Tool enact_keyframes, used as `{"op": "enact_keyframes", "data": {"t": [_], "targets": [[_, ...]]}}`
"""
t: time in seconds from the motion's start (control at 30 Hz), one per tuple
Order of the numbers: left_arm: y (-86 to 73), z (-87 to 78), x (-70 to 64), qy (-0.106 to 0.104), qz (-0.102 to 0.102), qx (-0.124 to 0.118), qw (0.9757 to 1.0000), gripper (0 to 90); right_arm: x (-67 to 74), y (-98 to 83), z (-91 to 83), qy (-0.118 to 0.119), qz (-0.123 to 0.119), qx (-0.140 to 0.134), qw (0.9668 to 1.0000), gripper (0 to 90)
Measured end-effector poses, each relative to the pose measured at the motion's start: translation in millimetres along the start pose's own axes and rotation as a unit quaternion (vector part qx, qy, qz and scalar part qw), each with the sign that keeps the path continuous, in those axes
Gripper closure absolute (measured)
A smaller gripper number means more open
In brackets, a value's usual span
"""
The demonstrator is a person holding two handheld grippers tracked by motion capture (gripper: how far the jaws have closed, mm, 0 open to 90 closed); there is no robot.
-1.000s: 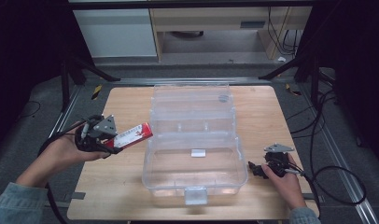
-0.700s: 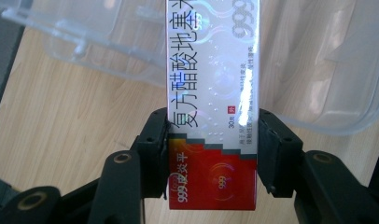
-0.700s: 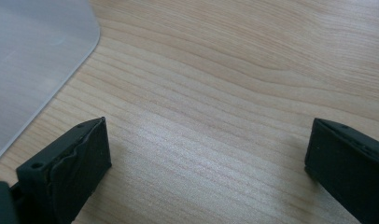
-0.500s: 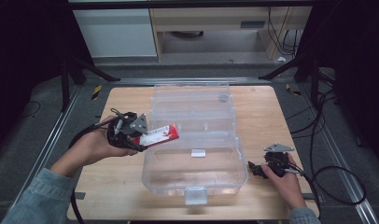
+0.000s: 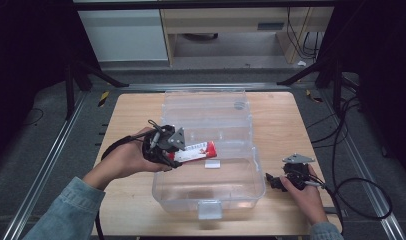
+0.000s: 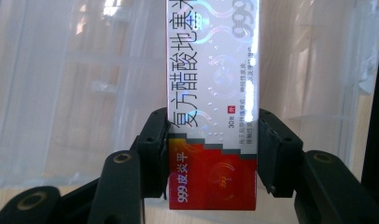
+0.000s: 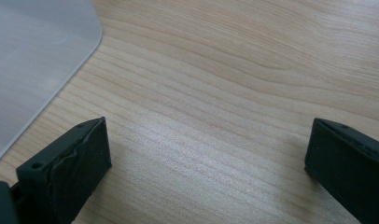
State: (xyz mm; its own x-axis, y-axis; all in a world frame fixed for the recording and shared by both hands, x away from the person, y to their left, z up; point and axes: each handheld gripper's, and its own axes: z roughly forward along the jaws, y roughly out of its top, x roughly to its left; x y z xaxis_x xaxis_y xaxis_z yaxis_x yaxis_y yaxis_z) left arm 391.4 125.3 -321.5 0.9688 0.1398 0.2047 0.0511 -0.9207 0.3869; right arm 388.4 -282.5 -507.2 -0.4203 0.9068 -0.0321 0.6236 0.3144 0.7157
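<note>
The left gripper (image 5: 177, 152) pinches a red-and-white medicine box (image 5: 193, 151) by its red end, holding it level above the left rim of the clear plastic bin (image 5: 208, 192). The bin's open lid (image 5: 206, 107) lies flat behind it, leaving the interior free from above. The right gripper (image 5: 271, 181), jaws spread wide and empty, rests on the wooden surface (image 5: 131, 115) just beside the bin's right wall.

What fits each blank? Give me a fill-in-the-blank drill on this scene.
1. The left gripper is shut on a red and white ____.
2. The clear plastic bin stands on a ____ table.
3. The right gripper has its jaws ____.
Missing words: box; wooden; open
</note>
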Motion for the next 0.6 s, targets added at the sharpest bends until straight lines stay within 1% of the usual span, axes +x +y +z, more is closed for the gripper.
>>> {"op": "enact_keyframes", "data": {"t": [0.03,0.07,0.13,0.17,0.27,0.3,0.33,0.37,0.43,0.47,0.6], "targets": [[0.0,0.0,0.0,0.0,0.0,0.0,1.0,50.9,-0.1,0.0,0.0,0.0,-0.001,0.0,1.0,0.5],[5.3,5.8,-3.9,-0.007,0.006,-0.005,1.0,50.9,-0.1,0.0,0.0,0.0,-0.001,0.0,1.0,0.5],[10.0,10.6,-7.6,-0.012,0.012,-0.007,0.9998,50.9,0.0,0.0,0.0,0.0,0.0,0.0,1.0,0.5],[10.0,10.6,-7.6,-0.012,0.012,-0.007,0.9998,50.9,0.0,0.0,0.0,0.0,0.0,0.0,1.0,0.5],[19.7,19.7,-12.1,-0.021,0.017,-0.016,0.9995,50.9,-0.1,0.0,0.0,0.0,-0.001,0.0,1.0,0.5],[19.7,19.7,-12.1,-0.021,0.017,-0.016,0.9995,50.9,-0.1,0.0,0.0,0.0,-0.001,0.0,1.0,0.5],[25.0,24.2,-13.7,-0.026,0.02,-0.021,0.9992,50.9,-0.1,0.0,0.0,0.0,-0.001,0.0,1.0,0.5],[25.0,24.2,-13.7,-0.026,0.02,-0.021,0.9992,50.9,-0.1,0.0,0.0,0.0,-0.001,0.0,1.0,0.5],[33.1,30.9,-15.9,-0.03,0.032,-0.023,0.9988,50.9,0.0,0.0,0.0,0.0,0.0,0.0,1.0,0.5],[35.5,33.3,-16.7,-0.031,0.035,-0.023,0.9986,50.9,0.0,0.0,0.0,0.0,0.0,0.0,1.0,0.5],[43.0,43.8,-19.6,-0.039,0.036,-0.032,0.9981,50.9,0.0,0.0,0.0,0.0,0.0,0.0,1.0,0.5]]}}
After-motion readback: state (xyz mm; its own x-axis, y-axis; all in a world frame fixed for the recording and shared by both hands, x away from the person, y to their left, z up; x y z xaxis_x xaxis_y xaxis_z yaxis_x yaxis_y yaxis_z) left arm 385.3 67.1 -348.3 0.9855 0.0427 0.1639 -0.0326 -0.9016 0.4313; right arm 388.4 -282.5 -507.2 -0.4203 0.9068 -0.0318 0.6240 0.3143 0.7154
